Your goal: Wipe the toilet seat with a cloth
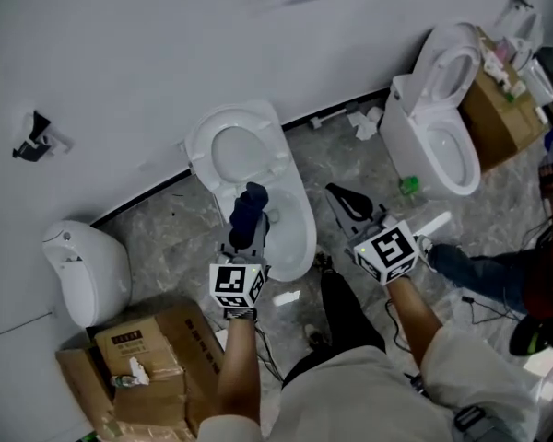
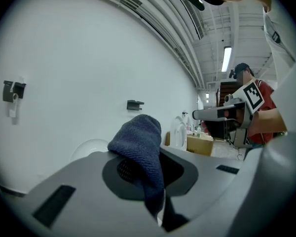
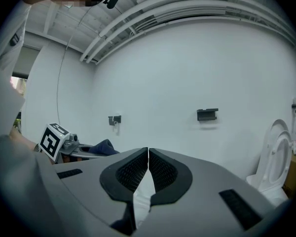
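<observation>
**Cloth held ready over the toilet; spare gripper closed**

The left gripper point(image 1: 251, 217) has its jaws clamped on a dark blue cloth point(image 1: 249, 203). In the left gripper view the cloth point(image 2: 139, 141) fills the gap between the pads and bulges up and forward past the tips. This leaves a soft wad ahead of the jaws, probably so that fabric rather than plastic meets the surface. The toilet point(image 1: 298, 238) lies directly ahead of and beneath these jaws. Its seat point(image 1: 276, 155) appears to be raised against the wall, just beyond the cloth. No contact with the seat can be confirmed.

The right gripper point(image 1: 336, 194) is held to the right of the bowl, its tips level with the left jaws. Its pads point(image 3: 136, 169) meet edge to edge with nothing between them. It is judged to be idle, kept aside so the wiping hand has room. Wiping appears not yet begun.
</observation>
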A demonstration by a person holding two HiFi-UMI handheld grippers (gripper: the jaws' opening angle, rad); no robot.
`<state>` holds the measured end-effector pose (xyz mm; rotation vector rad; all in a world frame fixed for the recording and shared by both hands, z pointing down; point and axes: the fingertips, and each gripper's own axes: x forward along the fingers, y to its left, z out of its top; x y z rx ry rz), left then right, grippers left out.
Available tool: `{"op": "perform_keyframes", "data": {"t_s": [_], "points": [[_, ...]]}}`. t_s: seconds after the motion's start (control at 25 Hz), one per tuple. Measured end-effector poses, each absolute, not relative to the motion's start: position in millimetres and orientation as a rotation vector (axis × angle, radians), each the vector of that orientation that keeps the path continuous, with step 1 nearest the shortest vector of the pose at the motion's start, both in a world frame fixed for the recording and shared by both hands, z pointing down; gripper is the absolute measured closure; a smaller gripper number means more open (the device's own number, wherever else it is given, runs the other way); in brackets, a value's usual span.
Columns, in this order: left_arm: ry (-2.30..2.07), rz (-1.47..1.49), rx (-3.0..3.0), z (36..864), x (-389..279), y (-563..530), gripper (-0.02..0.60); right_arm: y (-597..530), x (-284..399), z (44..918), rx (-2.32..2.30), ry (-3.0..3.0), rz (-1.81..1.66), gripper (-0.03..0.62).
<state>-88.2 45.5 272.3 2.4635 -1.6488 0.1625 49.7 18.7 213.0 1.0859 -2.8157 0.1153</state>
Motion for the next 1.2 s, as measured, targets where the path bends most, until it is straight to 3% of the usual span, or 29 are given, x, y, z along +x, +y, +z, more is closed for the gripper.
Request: {"op": "perform_keyframes", "data": {"t_s": [1.2], "points": [[-1.406,0.514,2.292,615,-73,-157,0.545,-105,54,448,1.075,-2.684,0.33,0.566]]}}
